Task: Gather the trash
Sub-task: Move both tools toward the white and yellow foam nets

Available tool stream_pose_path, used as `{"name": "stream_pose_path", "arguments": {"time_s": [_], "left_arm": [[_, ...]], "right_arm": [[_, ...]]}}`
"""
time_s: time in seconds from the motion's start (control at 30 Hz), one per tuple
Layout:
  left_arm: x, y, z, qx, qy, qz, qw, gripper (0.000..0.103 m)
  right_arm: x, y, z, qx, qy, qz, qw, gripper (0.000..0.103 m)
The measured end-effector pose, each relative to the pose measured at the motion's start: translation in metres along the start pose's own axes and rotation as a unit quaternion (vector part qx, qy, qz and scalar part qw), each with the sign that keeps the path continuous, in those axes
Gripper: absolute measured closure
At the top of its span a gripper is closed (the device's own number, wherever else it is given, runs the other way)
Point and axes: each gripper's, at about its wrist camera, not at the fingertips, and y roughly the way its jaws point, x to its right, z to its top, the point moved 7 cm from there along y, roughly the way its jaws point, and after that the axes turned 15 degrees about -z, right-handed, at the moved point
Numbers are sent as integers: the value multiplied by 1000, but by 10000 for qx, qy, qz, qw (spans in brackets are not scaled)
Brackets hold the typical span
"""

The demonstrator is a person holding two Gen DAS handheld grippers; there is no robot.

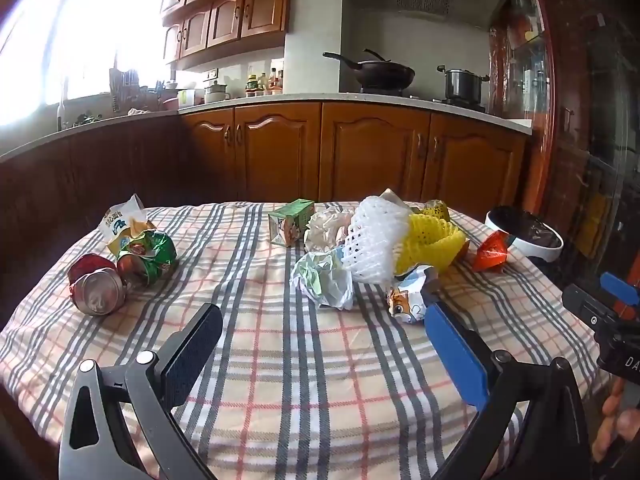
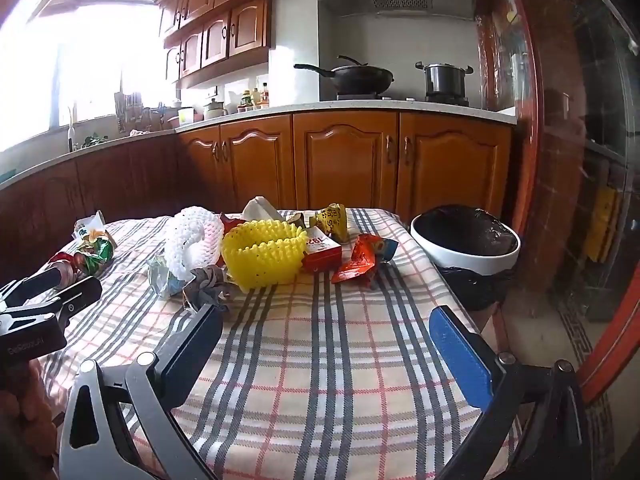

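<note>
Trash lies over a checked tablecloth. At the left sit a crushed red can and a green wrapper. In the middle are a green carton, crumpled paper, white foam net, yellow foam net and an orange wrapper. My left gripper hangs open above the cloth, short of the paper. My right gripper is open too, near the yellow net, red box and orange wrapper. A white bin with a black liner stands off the table's right edge.
Wooden kitchen cabinets run behind the table, with a wok and a pot on the stove. A bright window is at the left. Floor shows to the right of the table by the bin. A hand holds the other gripper.
</note>
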Motion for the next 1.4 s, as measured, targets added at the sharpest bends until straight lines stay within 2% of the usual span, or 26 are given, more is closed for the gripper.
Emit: {"name": "stream_pose_path", "arguments": {"time_s": [0.17,0.2,0.37,1.4], "left_arm": [[1,0,-1,-14,-12,-2,10000,1],[1,0,-1,-14,-17,-6,10000,1],[1,0,-2,-10,-17,-8,10000,1],[-3,12,3,-86,-46,-30,9999,1]], "right_arm": [[-2,7,0,-57,-40,91,9999,0],[1,2,0,91,71,57,9999,0],[0,0,0,179,45,57,9998,0],[-1,0,9,129,126,354,9992,0]]}}
